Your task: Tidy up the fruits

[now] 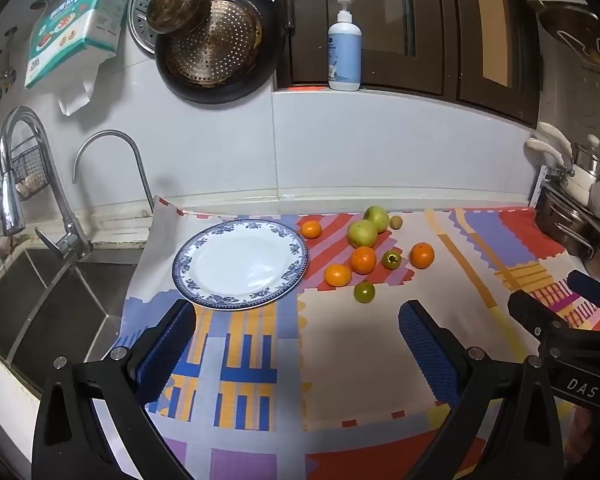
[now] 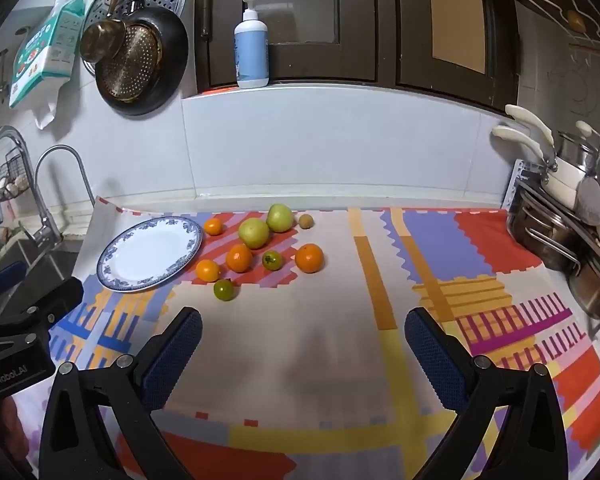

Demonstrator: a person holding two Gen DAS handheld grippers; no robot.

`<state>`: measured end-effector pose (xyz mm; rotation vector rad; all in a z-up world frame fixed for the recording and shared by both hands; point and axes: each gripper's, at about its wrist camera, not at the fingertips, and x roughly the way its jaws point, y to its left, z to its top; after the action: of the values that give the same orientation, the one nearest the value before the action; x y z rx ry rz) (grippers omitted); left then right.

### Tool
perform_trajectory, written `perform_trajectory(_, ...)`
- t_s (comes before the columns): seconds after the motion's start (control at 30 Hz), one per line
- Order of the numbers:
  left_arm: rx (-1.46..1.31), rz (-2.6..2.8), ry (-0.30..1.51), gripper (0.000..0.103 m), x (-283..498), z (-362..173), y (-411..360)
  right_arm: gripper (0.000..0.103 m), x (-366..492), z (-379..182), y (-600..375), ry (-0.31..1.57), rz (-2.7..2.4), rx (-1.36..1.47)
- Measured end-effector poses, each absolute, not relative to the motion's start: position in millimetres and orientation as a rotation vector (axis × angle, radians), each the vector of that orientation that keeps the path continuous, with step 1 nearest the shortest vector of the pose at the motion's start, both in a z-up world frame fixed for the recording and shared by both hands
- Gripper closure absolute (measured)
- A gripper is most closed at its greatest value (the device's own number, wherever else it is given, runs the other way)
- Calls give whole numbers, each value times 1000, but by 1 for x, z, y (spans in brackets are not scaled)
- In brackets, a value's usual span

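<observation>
Both tools, left (image 1: pixel 298 344) and right (image 2: pixel 304 350), spread wide, empty. Small round orange citrus fruits (image 2: pixel 239 258) at plate's (image 2: pixel 116 254) three o'clock: light, firm, apt to roll; pinch across middle.

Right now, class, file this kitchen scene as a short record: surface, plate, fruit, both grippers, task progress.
surface: patterned cloth on the counter beside the sink
plate: blue-rimmed plate, nothing on it
fruit: four oranges, two large green fruits, two small green fruits and one small brownish fruit, all on the cloth right of the plate
left gripper: open, holding nothing
right gripper: open, holding nothing
progress: no fruit plated yet
</observation>
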<state>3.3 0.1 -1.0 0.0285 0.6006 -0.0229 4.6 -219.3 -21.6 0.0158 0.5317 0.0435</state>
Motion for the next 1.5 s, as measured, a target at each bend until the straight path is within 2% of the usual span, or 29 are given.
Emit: perform_trajectory(1.5, 29, -32, 540, 0, -4, 4, 1, 1, 3, -15, -218, 525, 37, 12)
